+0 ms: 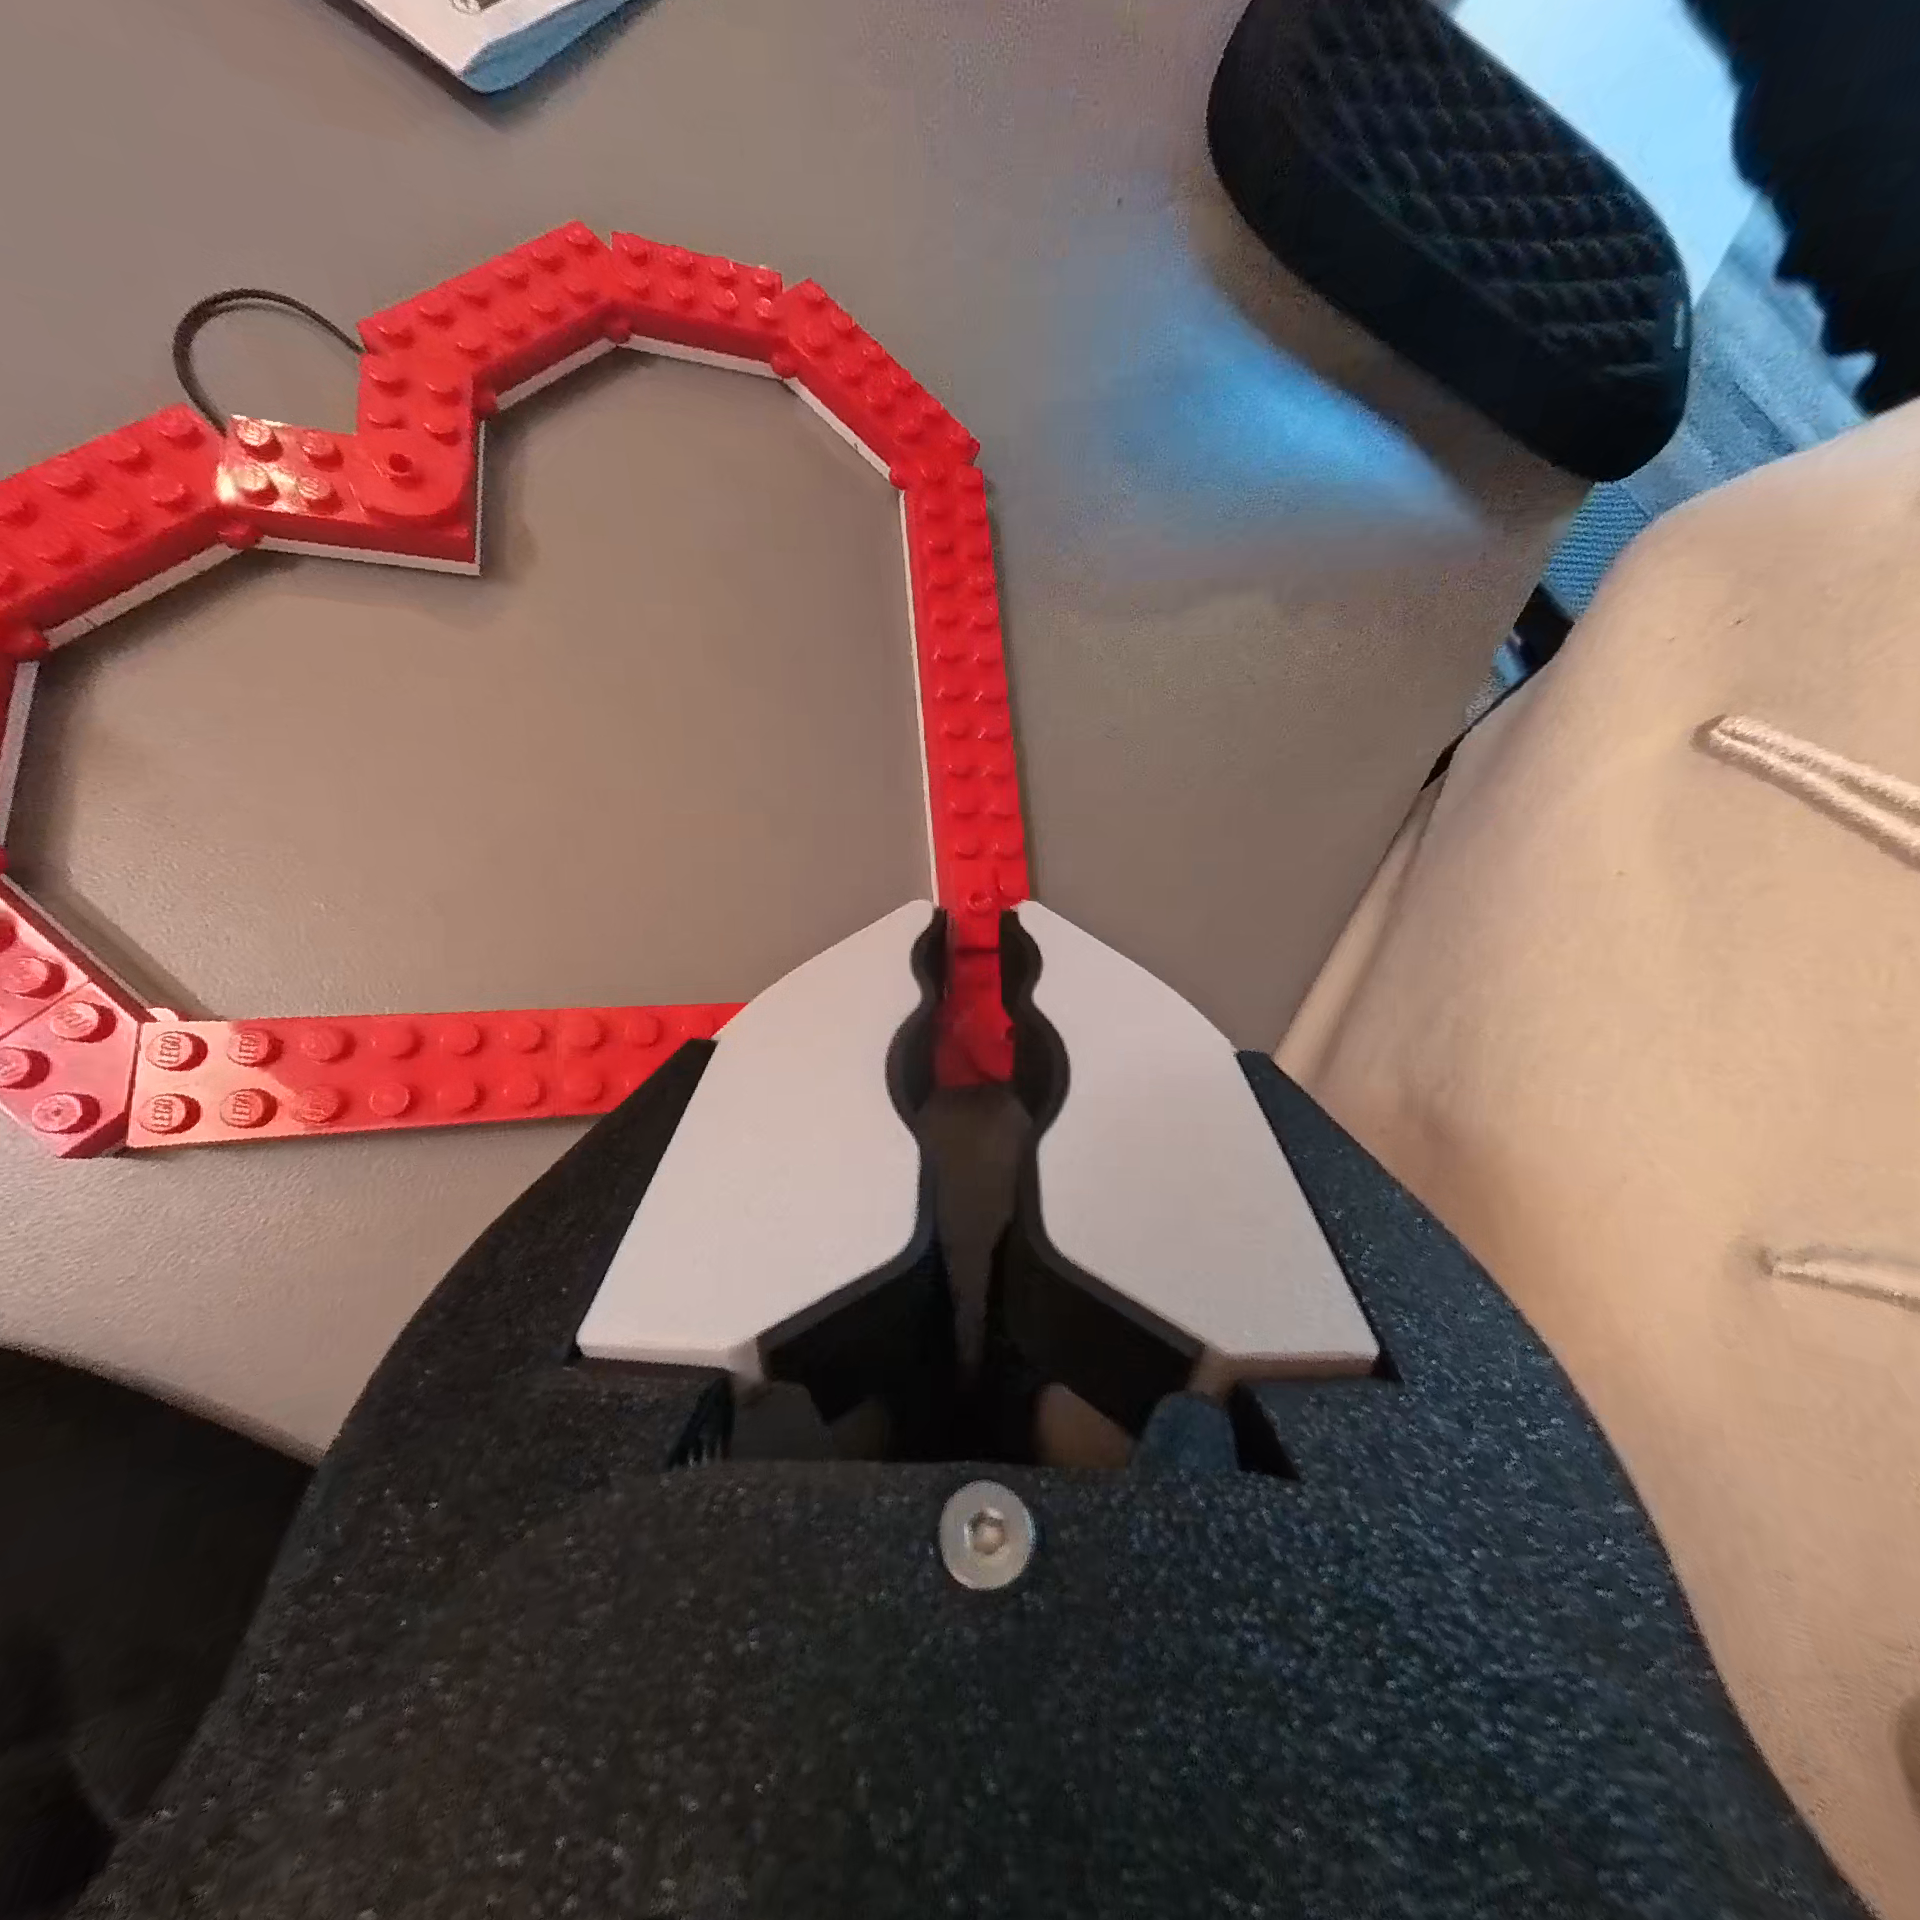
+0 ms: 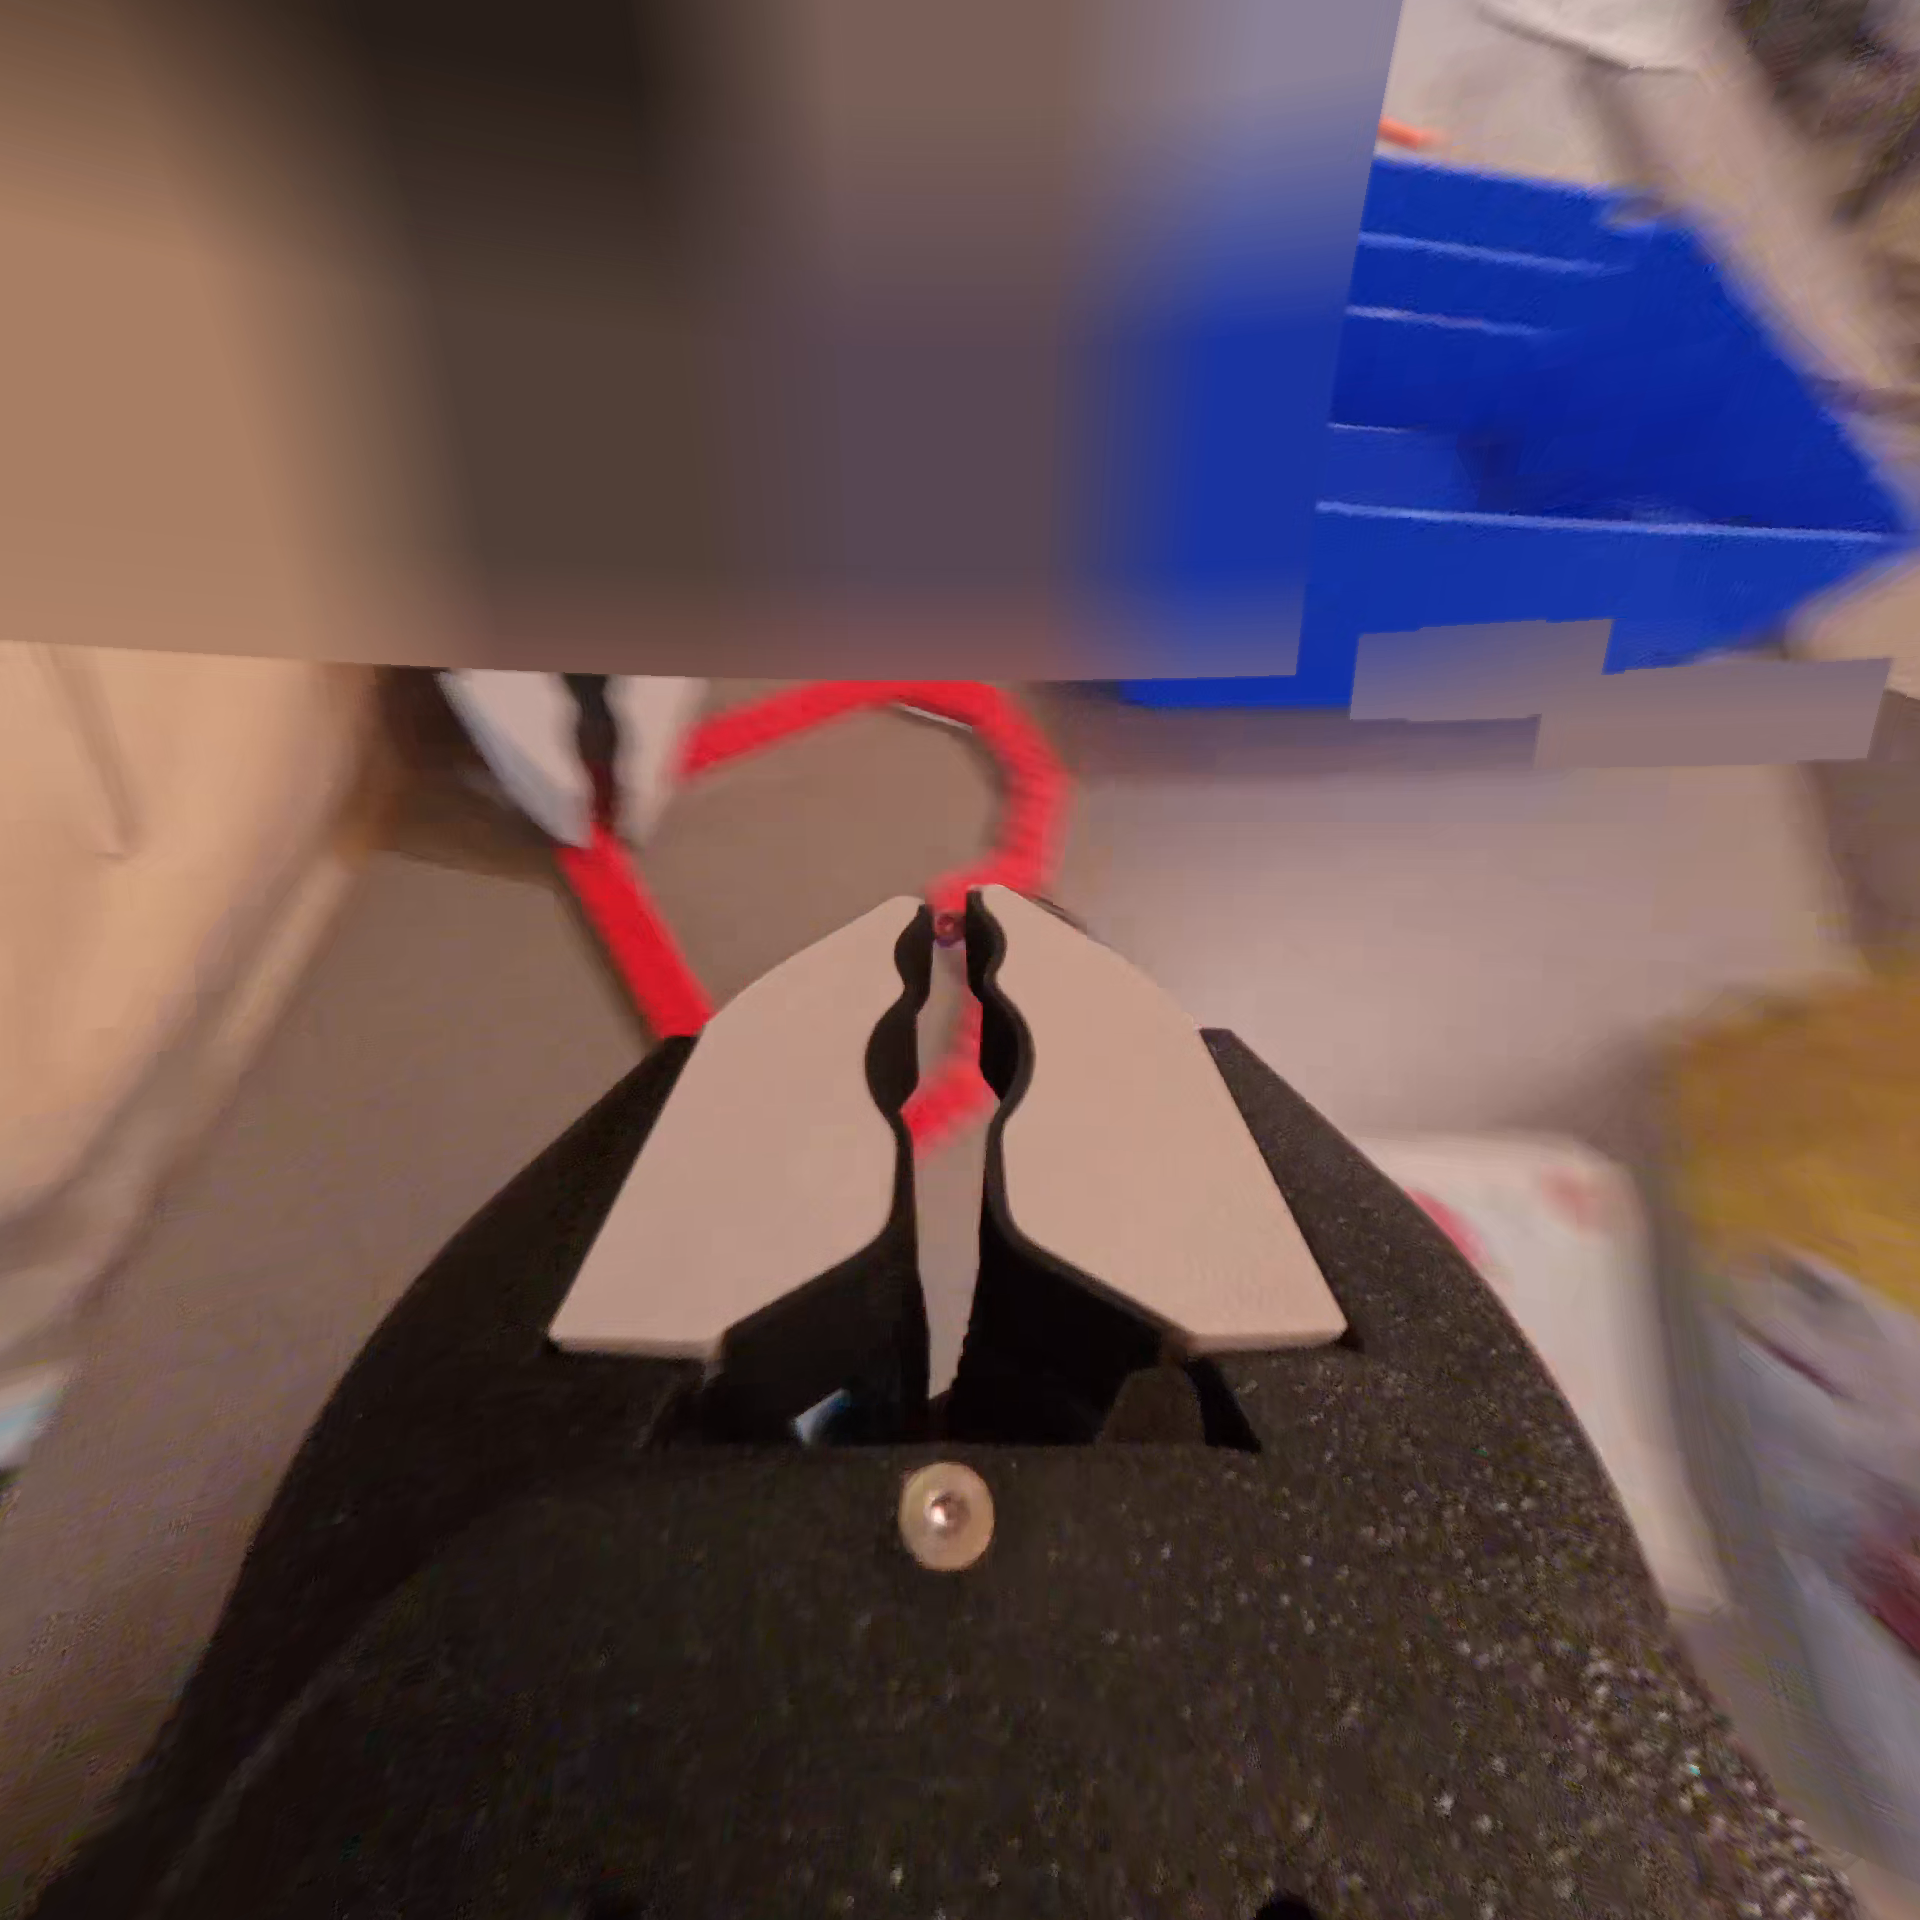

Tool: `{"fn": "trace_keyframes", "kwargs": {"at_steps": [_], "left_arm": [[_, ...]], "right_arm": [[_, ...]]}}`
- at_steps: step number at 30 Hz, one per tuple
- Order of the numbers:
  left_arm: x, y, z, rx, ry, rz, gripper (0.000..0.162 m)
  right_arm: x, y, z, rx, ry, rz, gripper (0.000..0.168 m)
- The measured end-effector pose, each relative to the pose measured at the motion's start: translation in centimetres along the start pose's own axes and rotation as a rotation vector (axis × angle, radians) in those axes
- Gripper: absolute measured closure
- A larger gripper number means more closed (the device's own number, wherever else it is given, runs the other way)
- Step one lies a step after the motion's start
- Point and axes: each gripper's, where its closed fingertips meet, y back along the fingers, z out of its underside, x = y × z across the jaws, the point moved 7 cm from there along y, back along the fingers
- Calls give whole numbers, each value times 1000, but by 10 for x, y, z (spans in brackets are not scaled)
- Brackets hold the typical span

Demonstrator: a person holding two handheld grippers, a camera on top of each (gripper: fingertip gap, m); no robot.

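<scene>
Lying flat on the grey table (image 1: 623, 779), the red brick heart frame (image 1: 961, 675) is clamped at its lower point by the left gripper (image 1: 975, 920). The right gripper (image 2: 948, 914), nearly closed, is held at the frame's notch; contact cannot be told through blur.

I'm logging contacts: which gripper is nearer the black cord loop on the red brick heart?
Right. The right gripper pinches the red brick heart near its notch, by the black cord loop; the left gripper clamps the bottom point.
</scene>
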Motion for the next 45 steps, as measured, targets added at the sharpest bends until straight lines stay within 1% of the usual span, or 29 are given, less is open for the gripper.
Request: {"fn": "trace_keyframes", "kwargs": {"at_steps": [1, 3, 4, 6, 7, 9, 11, 12, 14, 16, 20, 21, 23, 25, 27, 30, 34, 38, 42, 44, 45], "left_arm": [[0, 0, 0, 0, 4, 6, 153], [-2, -1, 0, -1, 7, 15, 153], [-2, -1, -1, 0, 6, 16, 153], [-3, -2, -2, 3, 3, 15, 153], [-4, -2, -3, 3, 1, 16, 153], [-4, -3, -4, 3, 5, 19, 153], [-5, -4, -5, 2, 6, 20, 153], [-6, -4, -6, 3, 5, 20, 153], [-7, -4, -7, 0, 10, 24, 154], [-7, -6, -7, 0, 16, 28, 153], [-9, -7, -7, -4, 27, 38, 153], [-9, -7, -7, -4, 29, 40, 153], [-10, -7, -6, -5, 30, 42, 153], [-11, -7, -6, -7, 30, 41, 153], [-10, -6, -6, -7, 29, 39, 153], [-10, -6, -6, -7, 28, 37, 153], [-9, -6, -6, -7, 27, 36, 153], [-9, -5, -5, -8, 22, 34, 154], [-8, -5, -5, -9, 19, 33, 153], [-8, -4, -5, -10, 17, 32, 153], [-8, -4, -5, -10, 15, 32, 153]], "right_arm": [[21, 31, -2, -41, -2, 121, 162], [65, 99, -1, -112, -58, 370, 162], [85, 131, 7, -158, -106, 461, 162], [120, 179, 41, -285, -265, 586, 162], [132, 193, 62, -337, -361, 582, 162], [144, 204, 106, -400, -549, 536, 162], [145, 207, 141, -430, -708, 497, 162], [143, 206, 155, -437, -759, 478, 161], [139, 210, 178, -513, -815, 486, 162], [134, 214, 190, -557, -840, 481, 161], [123, 223, 195, -572, -857, 419, 161], [121, 225, 195, -588, -852, 405, 156], [117, 226, 197, -634, -841, 352, 153], [114, 226, 197, -705, -774, 311, 151], [114, 226, 193, -739, -716, 274, 147], [115, 229, 186, -790, -695, 234, 135], [115, 231, 181, -828, -699, 205, 131], [109, 228, 175, -815, -720, 146, 126], [100, 223, 167, -814, -733, 43, 121], [102, 223, 164, -810, -711, 68, 120], [104, 221, 159, -762, -701, 90, 122]]}}
